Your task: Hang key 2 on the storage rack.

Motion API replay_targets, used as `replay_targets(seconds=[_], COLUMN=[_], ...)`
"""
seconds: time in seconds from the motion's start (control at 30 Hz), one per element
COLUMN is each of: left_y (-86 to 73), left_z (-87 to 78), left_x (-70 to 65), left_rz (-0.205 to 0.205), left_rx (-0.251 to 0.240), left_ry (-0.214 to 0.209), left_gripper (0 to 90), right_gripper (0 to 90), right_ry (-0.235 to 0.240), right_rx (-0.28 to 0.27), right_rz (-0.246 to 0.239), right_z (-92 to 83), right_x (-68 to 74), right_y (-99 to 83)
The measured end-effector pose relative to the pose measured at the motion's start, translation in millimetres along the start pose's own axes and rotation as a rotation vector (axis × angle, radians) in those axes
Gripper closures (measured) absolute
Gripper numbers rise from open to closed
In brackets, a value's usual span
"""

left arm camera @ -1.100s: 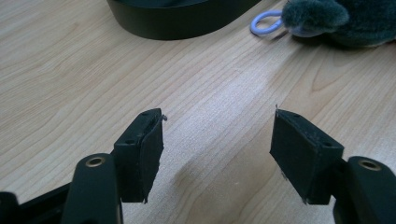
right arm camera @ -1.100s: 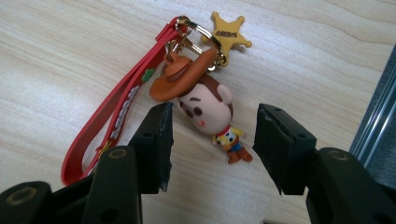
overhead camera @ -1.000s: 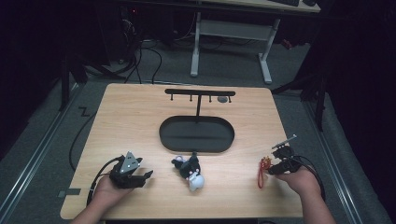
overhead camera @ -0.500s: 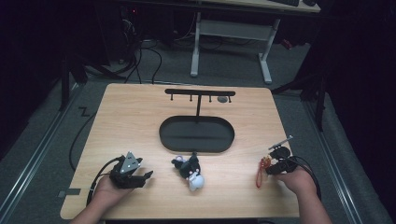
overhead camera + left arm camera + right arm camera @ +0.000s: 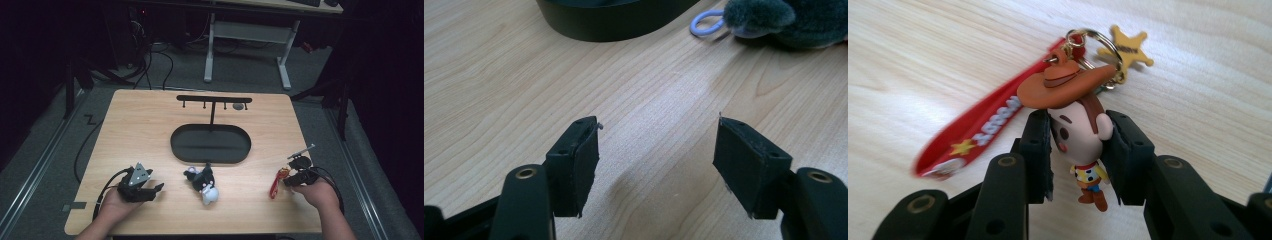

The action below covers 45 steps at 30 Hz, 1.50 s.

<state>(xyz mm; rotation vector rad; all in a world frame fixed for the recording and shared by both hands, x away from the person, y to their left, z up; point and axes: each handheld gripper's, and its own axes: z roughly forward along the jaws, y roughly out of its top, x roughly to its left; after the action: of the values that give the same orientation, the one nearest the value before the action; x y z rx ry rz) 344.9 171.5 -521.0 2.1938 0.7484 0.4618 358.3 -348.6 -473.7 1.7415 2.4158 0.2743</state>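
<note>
Glossy moulded cowboy keychain [image 5: 1080, 135], woodgrain table [image 5: 1198, 100]

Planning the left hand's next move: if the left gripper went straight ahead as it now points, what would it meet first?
Probably the black oval tray: the open left gripper faces bare wood before it. The plush keychain lies off to its right.

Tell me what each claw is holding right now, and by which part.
The right claw, whose jaws have just been closing, grips the cowboy keychain by the figure's head. The left claw is open and holds nothing.
</note>
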Motion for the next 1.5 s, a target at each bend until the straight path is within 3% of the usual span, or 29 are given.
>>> replay_targets(seconds=[0.77, 1.03, 1.5], left_y=[1.2, 1.1, 1.7], left_z=[-0.7, 0.0, -0.3], left_x=[-0.6, -0.7, -0.2], left_rz=[-0.004, 0.000, 0.002], left_rx=[-0.007, -0.004, -0.011], left_ry=[-0.004, -0.007, -0.007], left_gripper=[34.6, 34.4, 34.4], right_gripper=[65.2, 65.2, 65.3], right_ry=[0.035, 0.041, 0.023], right_rx=[-0.018, -0.035, -0.059], right_rz=[-0.086, -0.107, -0.155], right_z=[-80.3, -99.2, -116.9], right_x=[41.1, 55.5, 78.3], right_y=[22.2, 35.2, 68.7])
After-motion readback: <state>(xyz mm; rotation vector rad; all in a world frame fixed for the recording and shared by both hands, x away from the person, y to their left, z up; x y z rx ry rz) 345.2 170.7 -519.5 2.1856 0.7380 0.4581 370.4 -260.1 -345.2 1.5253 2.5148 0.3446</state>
